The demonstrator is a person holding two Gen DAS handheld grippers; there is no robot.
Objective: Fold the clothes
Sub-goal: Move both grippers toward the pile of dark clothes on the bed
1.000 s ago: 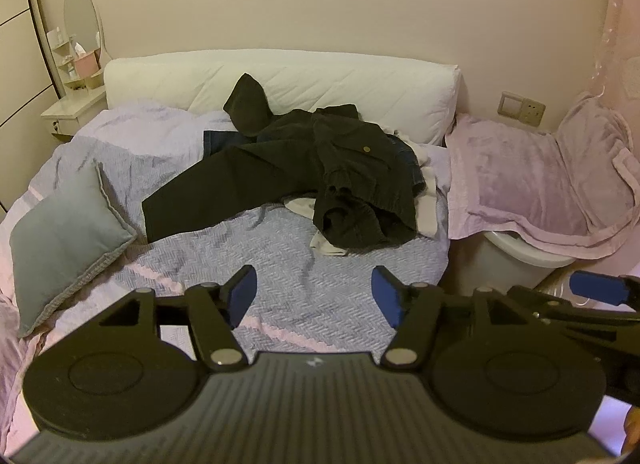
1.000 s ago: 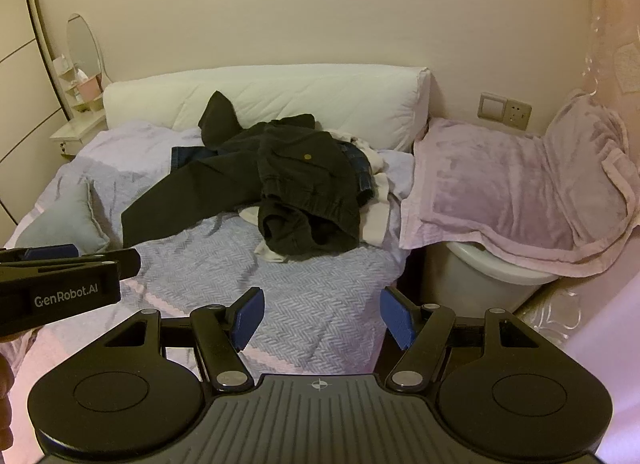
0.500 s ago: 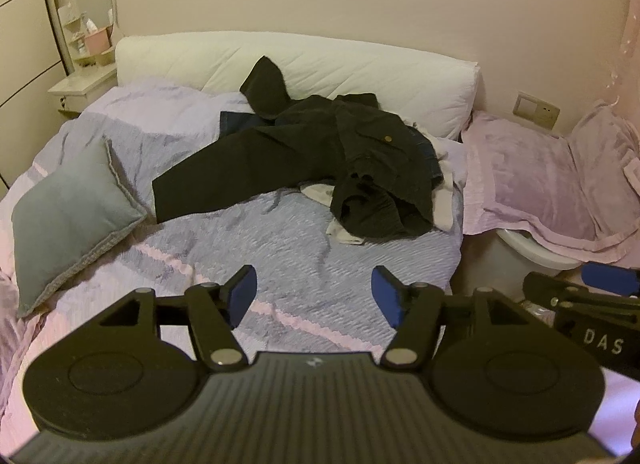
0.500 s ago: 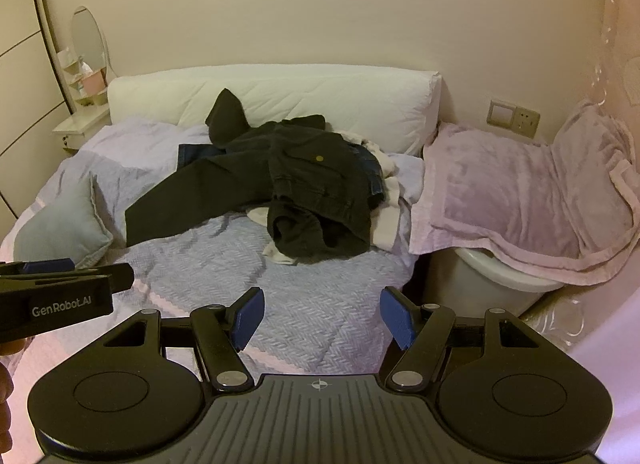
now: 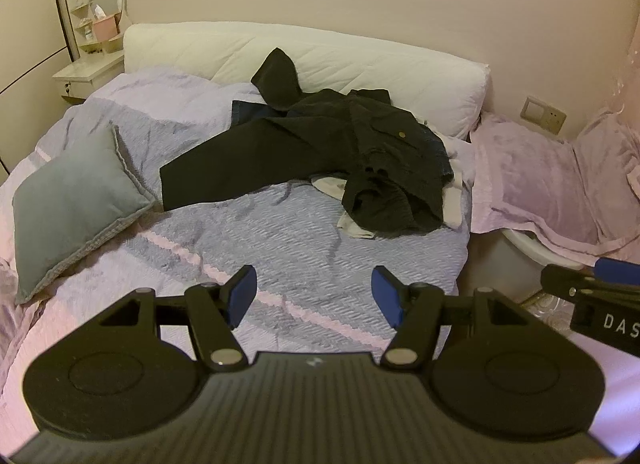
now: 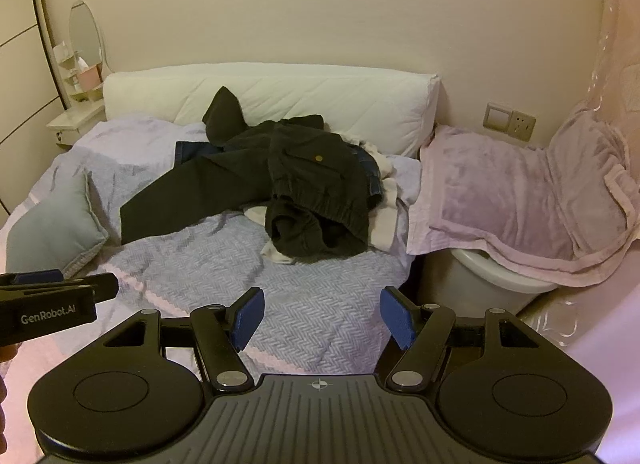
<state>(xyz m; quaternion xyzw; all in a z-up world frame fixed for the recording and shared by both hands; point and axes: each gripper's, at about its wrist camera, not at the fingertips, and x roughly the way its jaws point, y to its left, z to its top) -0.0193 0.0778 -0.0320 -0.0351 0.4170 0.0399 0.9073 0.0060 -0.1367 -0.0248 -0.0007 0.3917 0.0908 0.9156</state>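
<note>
Plainly, the heap of dark clothes (image 5: 352,151) lay crumpled on the lilac quilted bedspread (image 5: 288,248), near the long white padded headboard cushion (image 5: 320,59), one black trouser leg (image 5: 224,163) stretched flat toward the grey square pillow (image 5: 72,203) and white garments (image 6: 384,199) caught underneath (nothing in the heap looked folded). Both tools hung short of it above the near bed edge: the left gripper (image 5: 314,296) and the right gripper (image 6: 320,314) each had jaws spread wide on nothing, probably readied for taking hold of cloth.
</note>
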